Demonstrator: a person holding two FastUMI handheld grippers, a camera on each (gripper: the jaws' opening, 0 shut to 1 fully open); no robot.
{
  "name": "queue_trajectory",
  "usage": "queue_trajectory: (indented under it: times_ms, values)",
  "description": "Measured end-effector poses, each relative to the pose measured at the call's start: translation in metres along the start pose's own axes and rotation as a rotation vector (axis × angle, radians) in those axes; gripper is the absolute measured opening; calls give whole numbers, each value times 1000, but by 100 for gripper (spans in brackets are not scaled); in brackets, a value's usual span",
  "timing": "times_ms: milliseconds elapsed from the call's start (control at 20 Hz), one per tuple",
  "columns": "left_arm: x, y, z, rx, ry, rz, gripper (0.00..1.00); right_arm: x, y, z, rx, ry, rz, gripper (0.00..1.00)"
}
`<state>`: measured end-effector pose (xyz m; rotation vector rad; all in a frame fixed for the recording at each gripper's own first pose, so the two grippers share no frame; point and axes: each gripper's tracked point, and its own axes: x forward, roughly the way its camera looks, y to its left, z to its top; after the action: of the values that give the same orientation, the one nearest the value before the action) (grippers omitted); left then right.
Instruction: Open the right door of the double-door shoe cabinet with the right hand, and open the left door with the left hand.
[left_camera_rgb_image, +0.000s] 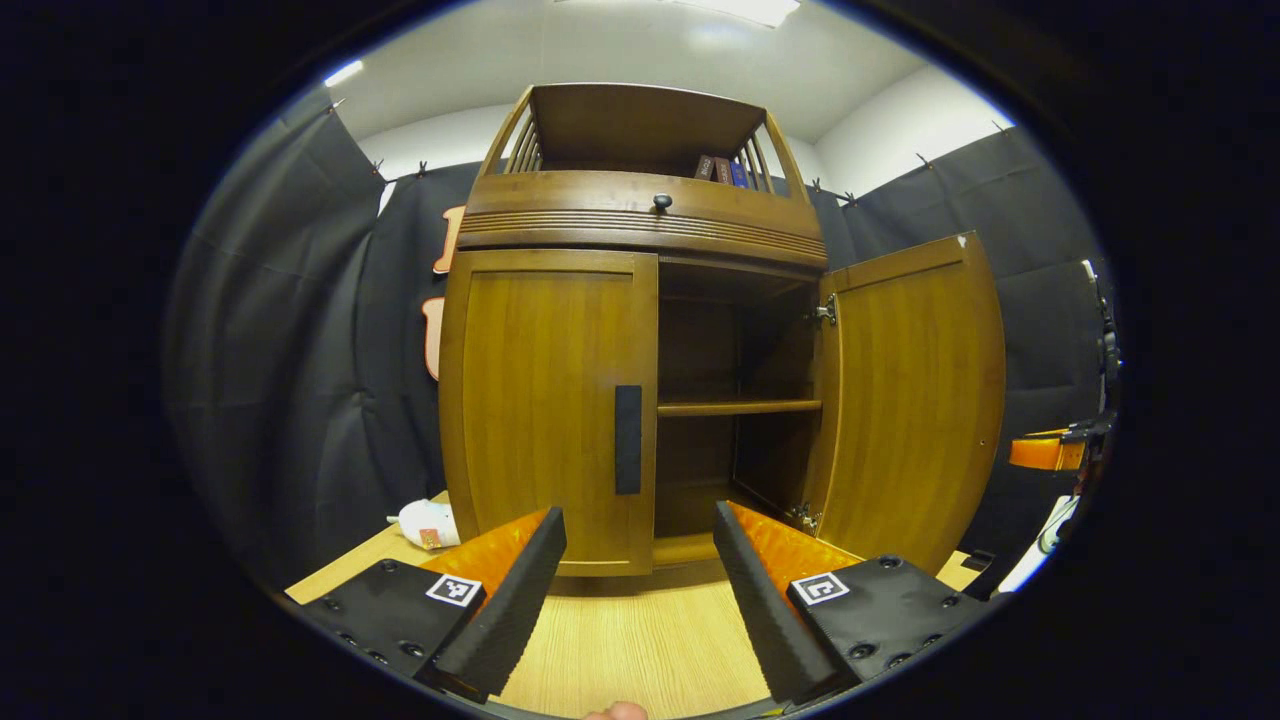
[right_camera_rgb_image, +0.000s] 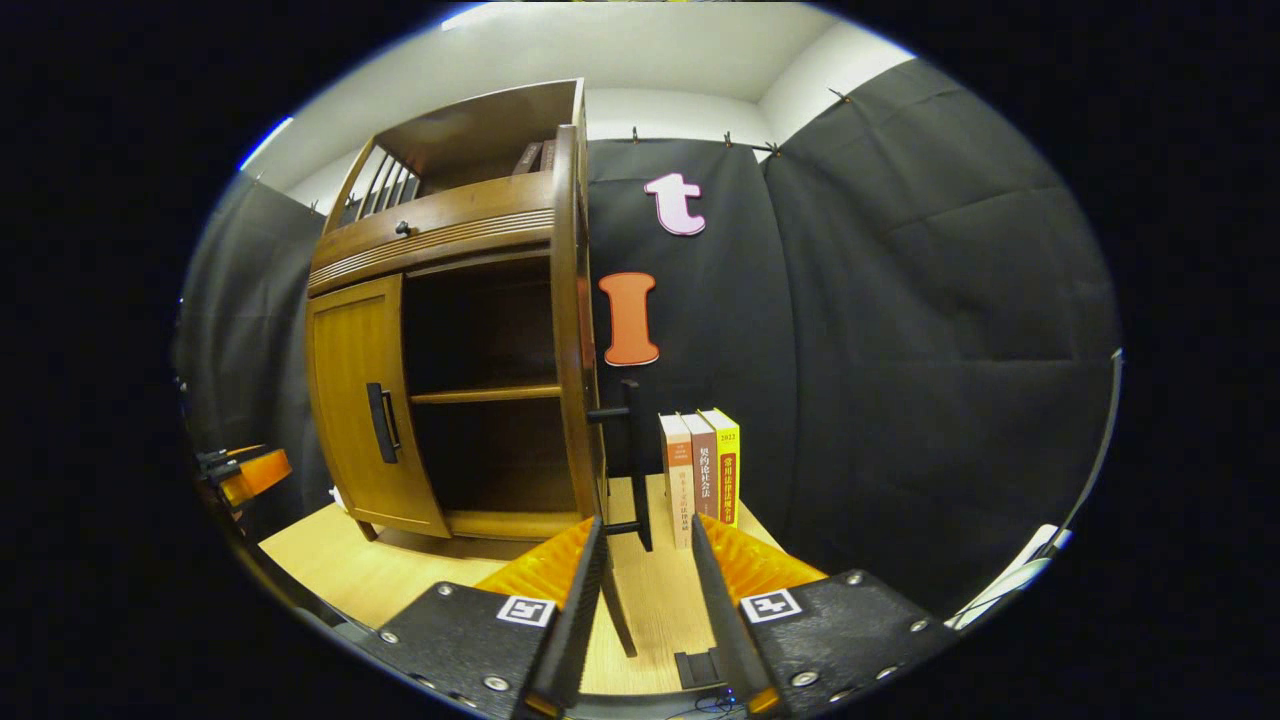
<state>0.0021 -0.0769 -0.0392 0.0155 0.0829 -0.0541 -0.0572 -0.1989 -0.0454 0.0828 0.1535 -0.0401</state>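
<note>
In the left gripper view, the left gripper (left_camera_rgb_image: 640, 570) hangs open before the shut left door (left_camera_rgb_image: 550, 410), its handle (left_camera_rgb_image: 627, 440) just ahead; the right door (left_camera_rgb_image: 915, 400) stands wide. Approaching crooked, a finger could knock the door's edge. In the right gripper view, the right gripper (right_camera_rgb_image: 640, 580) is parted, empty, near the right door's edge (right_camera_rgb_image: 570, 330), with books (right_camera_rgb_image: 700, 475) just right, leaving little room.

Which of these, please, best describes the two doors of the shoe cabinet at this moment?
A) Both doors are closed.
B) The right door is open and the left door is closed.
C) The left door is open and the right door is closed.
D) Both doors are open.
B: in the left gripper view the right door is swung wide, baring the inner shelf, while the left door sits flush with its handle untouched.
</note>
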Motion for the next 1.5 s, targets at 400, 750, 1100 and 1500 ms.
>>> queue_trajectory:
  times_ms: [400, 750, 1100, 1500]
  values:
    - [80, -1, 31, 8, -7, -46, 94, -6, 55, 5, -39, -34, 39, 98]
    - [176, 11, 21, 83, 4, -8, 94, -22, 57, 2, -35, -35, 25, 98]
    - [214, 16, -1, 50, 21, 35, 94, -23, 38, 3, -19, -41, -39, 92]
    - [236, 28, -12, 42, 40, 75, 94, -21, 33, 5, -1, -51, -46, 98]
